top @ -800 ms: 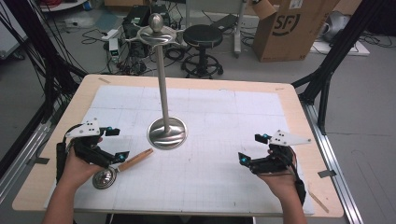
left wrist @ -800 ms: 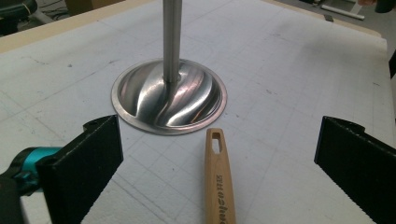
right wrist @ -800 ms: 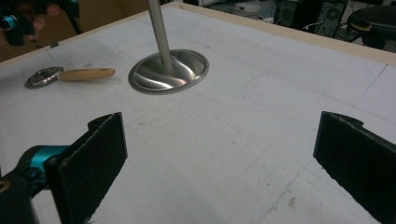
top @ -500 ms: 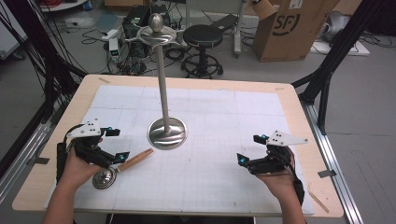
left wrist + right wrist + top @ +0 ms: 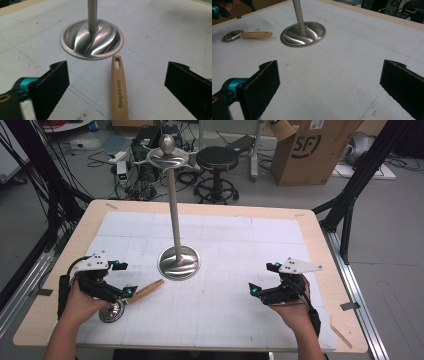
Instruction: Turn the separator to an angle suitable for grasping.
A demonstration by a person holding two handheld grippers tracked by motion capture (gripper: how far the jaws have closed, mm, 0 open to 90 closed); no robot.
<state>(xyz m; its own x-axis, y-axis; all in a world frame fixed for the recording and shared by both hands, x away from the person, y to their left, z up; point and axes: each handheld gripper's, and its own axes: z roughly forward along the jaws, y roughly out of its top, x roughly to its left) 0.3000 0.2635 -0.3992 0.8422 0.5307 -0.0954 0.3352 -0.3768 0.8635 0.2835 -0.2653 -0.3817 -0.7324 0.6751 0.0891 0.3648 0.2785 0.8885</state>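
A utensil with a wooden handle point(image 5: 146, 291) and a round metal head point(image 5: 112, 311) lies flat on the white mat at the front left. My left gripper point(image 5: 125, 278) hovers low over it, open. In the left gripper view the handle point(image 5: 119, 87) runs up the middle between the wide-apart jaws, touching neither pad. The handle's slotted end points at the round base point(image 5: 92, 39) of a steel stand. My right gripper point(image 5: 261, 278) is open at the front right, with bare mat between its jaws point(image 5: 329, 75). It looks toward the stand base point(image 5: 303, 31) and the utensil point(image 5: 255, 34).
The steel stand point(image 5: 173, 205) rises tall from its base point(image 5: 178, 262) at the table's middle, with hooked arms at its top. The white gridded mat point(image 5: 235, 245) covers most of the wooden table point(image 5: 320, 245). A stool, a cardboard box and cables stand on the floor beyond.
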